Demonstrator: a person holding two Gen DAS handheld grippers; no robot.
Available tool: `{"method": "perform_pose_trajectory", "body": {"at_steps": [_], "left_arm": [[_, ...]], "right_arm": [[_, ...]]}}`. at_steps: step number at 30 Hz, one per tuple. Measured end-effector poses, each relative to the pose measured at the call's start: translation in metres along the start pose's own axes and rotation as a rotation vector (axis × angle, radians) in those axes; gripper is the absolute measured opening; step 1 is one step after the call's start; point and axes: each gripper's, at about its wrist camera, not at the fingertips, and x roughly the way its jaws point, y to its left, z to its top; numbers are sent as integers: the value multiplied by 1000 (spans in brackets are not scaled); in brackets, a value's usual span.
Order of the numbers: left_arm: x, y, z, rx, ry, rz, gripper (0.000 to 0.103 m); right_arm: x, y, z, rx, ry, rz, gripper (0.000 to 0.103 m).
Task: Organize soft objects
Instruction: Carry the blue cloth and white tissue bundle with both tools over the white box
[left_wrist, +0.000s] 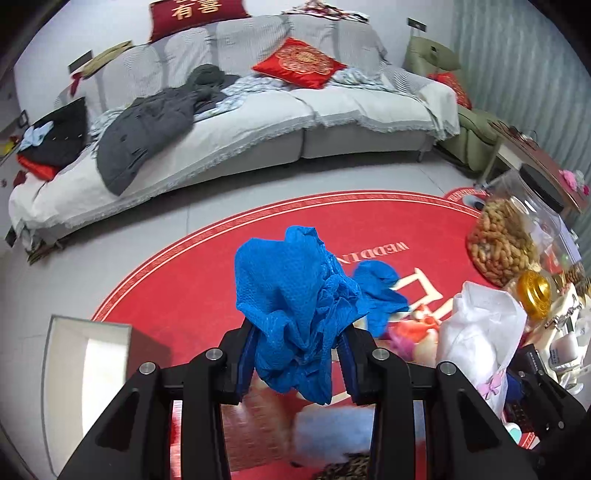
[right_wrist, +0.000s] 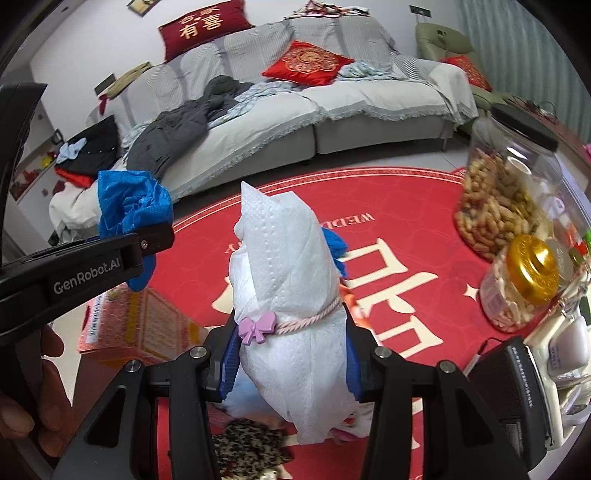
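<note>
Left gripper (left_wrist: 297, 363) is clamped on a crumpled blue cloth (left_wrist: 295, 302), jaws part closed with the wad bulging up and out past both pads and a tail hanging below them. Right gripper (right_wrist: 291, 360) is clamped on a white paper-towel bundle (right_wrist: 288, 288) tied round the middle with a pink cord and a purple bow (right_wrist: 257, 328); jaws part closed, both blue pads pressed against the bundle's sides, its top standing well above the fingertips. Landmark is the round red rug (left_wrist: 177, 291): both held items hang over it, blue cloth toward its left side, white bundle just right of that. In the right wrist view the left gripper comes in from the left edge with the blue cloth, a hand (right_wrist: 33, 387) behind it. A second bit of blue fabric (left_wrist: 380, 291) shows just past the held cloth, over the rug's middle; can't tell what it rests on. A pink patterned box (right_wrist: 144, 328) sits over the rug's left part, below the left gripper. A leopard-print item (right_wrist: 247, 448) lies at the rug's near edge, below the right gripper. Peanut jar (right_wrist: 506, 192) and a gold-lidded jar (right_wrist: 524, 280) stand at the rug's right side. Grey sofa (left_wrist: 258, 122) with a red cushion (left_wrist: 299, 62) and a dark jacket (left_wrist: 147, 133) on it is beyond the rug's far edge. White box (left_wrist: 88, 369) just off the rug's left edge.
</note>
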Motion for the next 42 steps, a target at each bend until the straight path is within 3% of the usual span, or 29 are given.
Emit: {"method": "perform_pose_trajectory", "body": {"at_steps": [15,22,30,42], "left_arm": [[12,103,5,-141,29,67,40],[10,141,-1,-211,25,77,40],[-8,184,-27,-281,33,110,40],[-38,232,-72,-362,54,154,40]], "right_arm": [[33,70,39,-93,24,13,50],[38,121,58,-160,18,61,49],[27,179,39,-278,12,119,50],[4,224,2,-380,35,174,50]]}}
